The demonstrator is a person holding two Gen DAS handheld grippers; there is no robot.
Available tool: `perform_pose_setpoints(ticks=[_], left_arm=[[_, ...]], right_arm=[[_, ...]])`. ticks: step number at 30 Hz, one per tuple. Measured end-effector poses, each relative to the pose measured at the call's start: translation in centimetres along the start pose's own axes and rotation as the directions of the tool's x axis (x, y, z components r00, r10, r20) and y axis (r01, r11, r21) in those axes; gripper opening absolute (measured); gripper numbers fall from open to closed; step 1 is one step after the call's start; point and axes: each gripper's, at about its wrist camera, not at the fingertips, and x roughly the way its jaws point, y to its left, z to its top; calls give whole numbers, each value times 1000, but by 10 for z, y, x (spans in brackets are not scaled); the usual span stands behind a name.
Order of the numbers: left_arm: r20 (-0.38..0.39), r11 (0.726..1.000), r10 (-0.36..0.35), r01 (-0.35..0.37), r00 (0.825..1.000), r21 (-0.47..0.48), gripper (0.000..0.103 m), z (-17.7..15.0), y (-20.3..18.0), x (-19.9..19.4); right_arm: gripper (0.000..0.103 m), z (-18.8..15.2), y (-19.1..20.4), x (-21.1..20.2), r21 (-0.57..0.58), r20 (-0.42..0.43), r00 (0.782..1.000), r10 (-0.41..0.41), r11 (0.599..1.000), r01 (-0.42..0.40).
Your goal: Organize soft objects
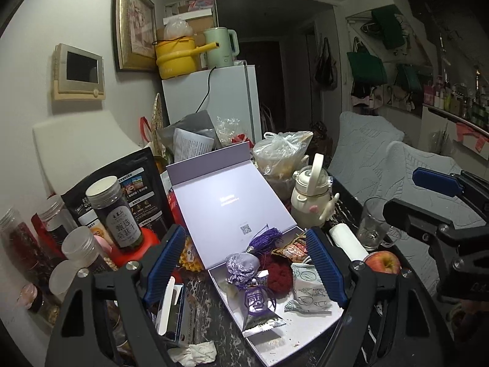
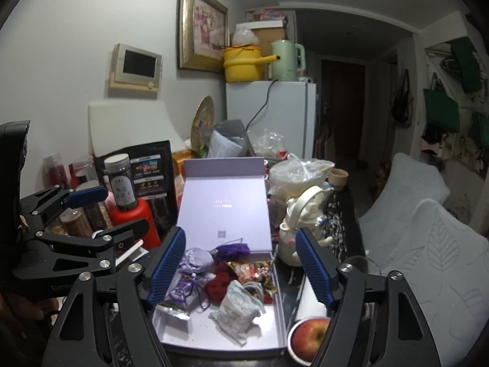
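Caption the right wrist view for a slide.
Open right gripper above an open lilac box of sachets and a white pouch, apple alongside.

Apple (image 2: 308, 335) partly hidden, perhaps bowled.

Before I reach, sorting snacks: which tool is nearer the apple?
Right. The right tool hangs beside the apple; the left tool sits across the box, farther off.

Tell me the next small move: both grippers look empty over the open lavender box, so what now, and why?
Probably swing the lid down to close the box. The soft things, the lavender pouch, red knit piece and white printed sachet, already lie inside. The left gripper and right gripper are open and empty. I cannot tell whether other soft items are still outside.
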Motion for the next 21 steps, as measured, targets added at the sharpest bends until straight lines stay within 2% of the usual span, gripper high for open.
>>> perform_pose_setpoints(ticks=[3, 6, 10, 21], left_arm=[[18, 1000, -13, 13, 1000, 0, 85, -5, -2, -18], [36, 1000, -24, 24, 999, 2, 99, -12, -5, -32], [56, 1000, -21, 21, 998, 6, 100, -26, -9, -47], [31, 999, -40, 40, 999, -21, 100, -74, -11, -76]], right_arm=[[83, -7, 5, -17, 5, 17, 1000, -1, 1000, 1], [86, -15, 9, -29, 15, 24, 1000, -18, 1000, 18], [91, -31, 15, -48, 44, 35, 999, -35, 998, 33], [91, -81, 27, -70, 87, -13, 996, -88, 992, 88]])
